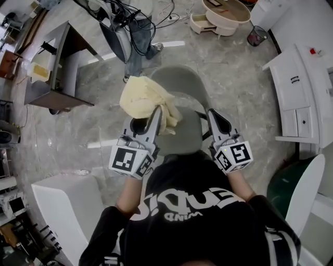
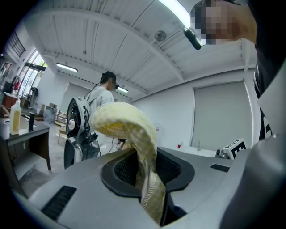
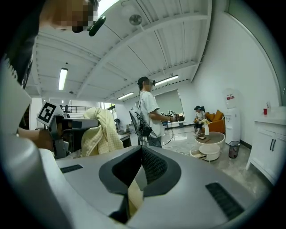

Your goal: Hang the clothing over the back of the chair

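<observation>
Rising from the left gripper (image 1: 147, 118), the clothing (image 1: 143, 98) arches forward, bunched.

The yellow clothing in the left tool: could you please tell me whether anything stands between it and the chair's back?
Nothing visible does. The left tool is shut on the yellow clothing, which hangs right beside the back of the grey chair in the head view, with only air between them.

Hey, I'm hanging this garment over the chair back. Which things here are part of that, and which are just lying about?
Part of the job: yellow garment, left gripper clamped on it, right gripper, grey chair.
Just lying about: round coffee table, waste basket, white cabinet, desk.
</observation>
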`<state>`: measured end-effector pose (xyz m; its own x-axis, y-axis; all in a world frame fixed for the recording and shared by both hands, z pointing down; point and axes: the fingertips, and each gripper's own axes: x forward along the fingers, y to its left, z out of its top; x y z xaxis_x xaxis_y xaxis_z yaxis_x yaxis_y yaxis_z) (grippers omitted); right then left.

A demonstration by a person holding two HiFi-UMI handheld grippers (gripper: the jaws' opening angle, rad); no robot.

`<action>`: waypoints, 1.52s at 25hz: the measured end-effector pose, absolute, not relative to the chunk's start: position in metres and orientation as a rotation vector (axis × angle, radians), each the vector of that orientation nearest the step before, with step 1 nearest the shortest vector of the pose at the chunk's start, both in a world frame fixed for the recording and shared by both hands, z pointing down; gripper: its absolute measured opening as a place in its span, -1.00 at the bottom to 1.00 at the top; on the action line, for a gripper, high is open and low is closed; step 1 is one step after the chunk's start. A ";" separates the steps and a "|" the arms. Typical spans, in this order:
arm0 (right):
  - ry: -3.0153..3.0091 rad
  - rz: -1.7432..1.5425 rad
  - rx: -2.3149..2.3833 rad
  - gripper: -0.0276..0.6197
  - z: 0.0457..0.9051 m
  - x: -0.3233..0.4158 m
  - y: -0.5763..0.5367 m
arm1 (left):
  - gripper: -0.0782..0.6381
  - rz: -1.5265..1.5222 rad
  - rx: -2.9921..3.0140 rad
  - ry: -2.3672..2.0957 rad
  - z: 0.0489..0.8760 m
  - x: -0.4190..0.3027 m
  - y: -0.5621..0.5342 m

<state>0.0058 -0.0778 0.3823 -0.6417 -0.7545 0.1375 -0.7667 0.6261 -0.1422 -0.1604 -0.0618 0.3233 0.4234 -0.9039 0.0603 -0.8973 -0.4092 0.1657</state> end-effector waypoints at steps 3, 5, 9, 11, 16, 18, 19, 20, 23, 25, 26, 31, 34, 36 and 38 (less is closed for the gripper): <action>-2.765 0.299 1.316 -0.87 0.387 0.014 -0.085 | -0.50 -0.043 2.513 -1.590 0.326 -0.155 -0.075; -2.760 0.304 1.320 -0.87 0.389 0.019 -0.089 | -0.50 -0.031 2.515 -1.587 0.328 -0.152 -0.083; -2.763 0.311 1.341 -0.87 0.388 0.023 -0.098 | -0.50 -0.014 2.532 -1.568 0.329 -0.149 -0.099; -2.764 0.327 1.356 -0.87 0.391 0.028 -0.100 | -0.50 -0.003 2.534 -1.561 0.332 -0.145 -0.107; -2.754 0.315 1.362 -0.87 0.391 0.039 -0.110 | -0.50 0.011 2.552 -1.545 0.336 -0.135 -0.134; -2.750 0.319 1.370 -0.87 0.392 0.043 -0.115 | -0.50 0.015 2.559 -1.540 0.336 -0.133 -0.146; -2.749 0.324 1.373 -0.87 0.392 0.044 -0.117 | -0.50 0.017 2.562 -1.540 0.336 -0.132 -0.152; -2.749 0.329 1.376 -0.87 0.393 0.046 -0.120 | -0.50 0.019 2.564 -1.541 0.336 -0.130 -0.158; -2.758 0.328 1.371 -0.87 0.394 0.047 -0.128 | -0.50 0.023 2.576 -1.538 0.337 -0.126 -0.176; -2.764 0.328 1.365 -0.87 0.395 0.044 -0.134 | -0.50 0.026 2.584 -1.536 0.336 -0.126 -0.187; -2.765 0.332 1.363 -0.87 0.395 0.043 -0.138 | -0.50 0.029 2.586 -1.535 0.336 -0.125 -0.193; -2.772 0.339 1.351 -0.87 0.395 0.033 -0.156 | -0.50 0.040 2.588 -1.531 0.340 -0.126 -0.216; -2.772 0.347 1.348 -0.87 0.397 0.029 -0.165 | -0.50 0.049 2.590 -1.528 0.343 -0.128 -0.230; -2.772 0.348 1.341 -0.87 0.398 0.026 -0.172 | -0.50 0.060 2.591 -1.528 0.346 -0.129 -0.242; -2.769 0.357 1.338 -0.87 0.400 0.026 -0.178 | -0.50 0.074 2.588 -1.528 0.349 -0.129 -0.254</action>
<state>0.0255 -0.1781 0.3996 -0.6256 -0.7674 0.1406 -0.7779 0.6002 -0.1861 -0.1294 -0.2540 0.3495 0.4846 -0.8677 0.1106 -0.8743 -0.4767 0.0910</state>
